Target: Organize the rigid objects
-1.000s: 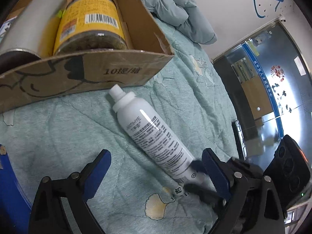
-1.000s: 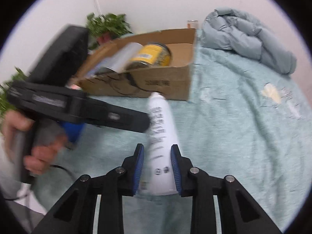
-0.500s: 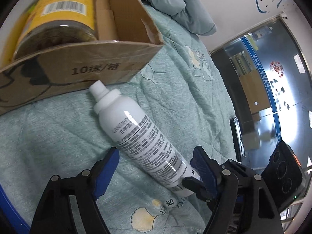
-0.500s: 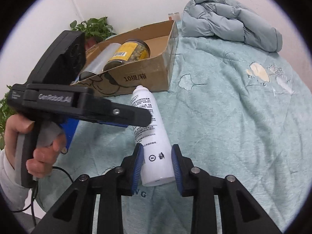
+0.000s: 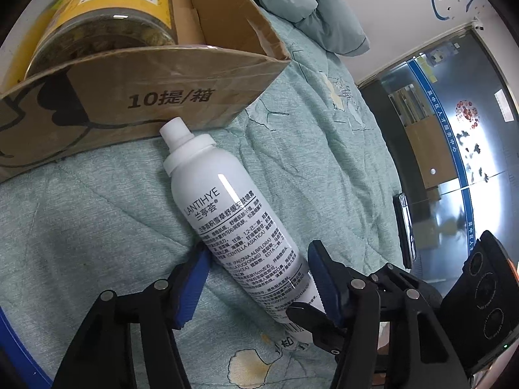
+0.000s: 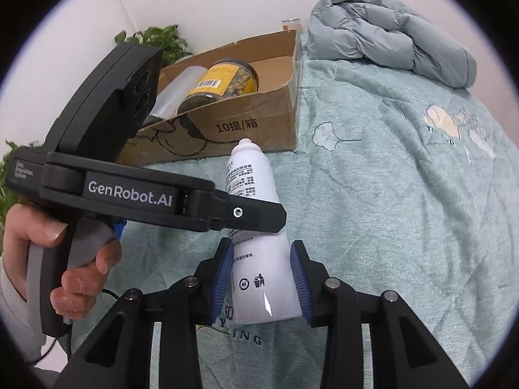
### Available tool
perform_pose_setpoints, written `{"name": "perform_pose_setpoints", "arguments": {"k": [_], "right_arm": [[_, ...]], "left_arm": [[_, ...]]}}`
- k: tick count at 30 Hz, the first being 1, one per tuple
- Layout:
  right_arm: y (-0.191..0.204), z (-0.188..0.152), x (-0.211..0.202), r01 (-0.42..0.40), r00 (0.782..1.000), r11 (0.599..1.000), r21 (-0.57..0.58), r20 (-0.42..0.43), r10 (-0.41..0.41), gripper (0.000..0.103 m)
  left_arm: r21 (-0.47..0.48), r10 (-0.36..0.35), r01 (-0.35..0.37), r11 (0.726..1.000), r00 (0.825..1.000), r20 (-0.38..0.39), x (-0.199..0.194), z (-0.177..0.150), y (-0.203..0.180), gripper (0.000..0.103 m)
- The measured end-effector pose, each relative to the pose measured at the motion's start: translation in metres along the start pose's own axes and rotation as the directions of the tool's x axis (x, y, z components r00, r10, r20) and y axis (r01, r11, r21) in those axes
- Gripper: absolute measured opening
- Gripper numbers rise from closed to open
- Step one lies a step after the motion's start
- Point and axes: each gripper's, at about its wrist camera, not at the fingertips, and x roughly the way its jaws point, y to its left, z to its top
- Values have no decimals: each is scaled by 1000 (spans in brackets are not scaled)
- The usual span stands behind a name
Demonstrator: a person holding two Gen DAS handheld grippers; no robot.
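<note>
A white spray bottle [image 5: 227, 214] lies on the green quilt, its cap touching the cardboard box [image 5: 162, 97]. My left gripper [image 5: 258, 275] straddles the bottle's lower body; its jaws are closing, and the blue pads stand just off each side. My right gripper [image 6: 262, 278] is around the bottle's [image 6: 253, 175] base, its jaws opening and its pads barely clear of it. One left gripper finger [image 6: 246, 214] crosses over the bottle in the right wrist view. The box [image 6: 243, 123] holds a yellow-labelled jar [image 6: 223, 81] and a silver cylinder [image 6: 175, 90], both on their sides.
A folded grey-green puffer jacket [image 6: 389, 42] lies behind the box on the quilt [image 6: 389, 210]. A leafy plant [image 6: 155, 39] stands by the wall. A person's hand [image 6: 81, 259] grips the left gripper's handle. A dark phone [image 5: 404, 227] rests near the bed's edge.
The left gripper has come in closer over the bottle and its jaws have narrowed around it. The right gripper's jaws have widened slightly at the bottle's base.
</note>
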Motion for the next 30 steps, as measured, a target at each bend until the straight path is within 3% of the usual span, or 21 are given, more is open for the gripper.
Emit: {"name": "perform_pose_setpoints", "arguments": {"k": [9, 16, 23, 26, 30], "right_arm": [[32, 6, 9, 159, 987, 984, -80, -17, -160, 38], [35, 5, -6, 113, 994, 993, -11, 1, -113, 35], [39, 8, 11, 101, 990, 995, 13, -101, -99, 37], [45, 16, 20, 120, 983, 992, -40, -138, -124, 39], [50, 17, 27, 156, 977, 986, -58, -136, -162, 41]], "left_arm": [[-4, 2, -2, 1000, 1000, 12, -4, 0, 4, 55], [75, 3, -7, 997, 998, 56, -26, -11, -10, 47], [-1, -9, 9, 1000, 1000, -2, -17, -13, 10, 49], [13, 9, -8, 1000, 1000, -25, -11, -8, 9, 49], [5, -15, 16, 1000, 1000, -19, -8, -6, 12, 49]]}}
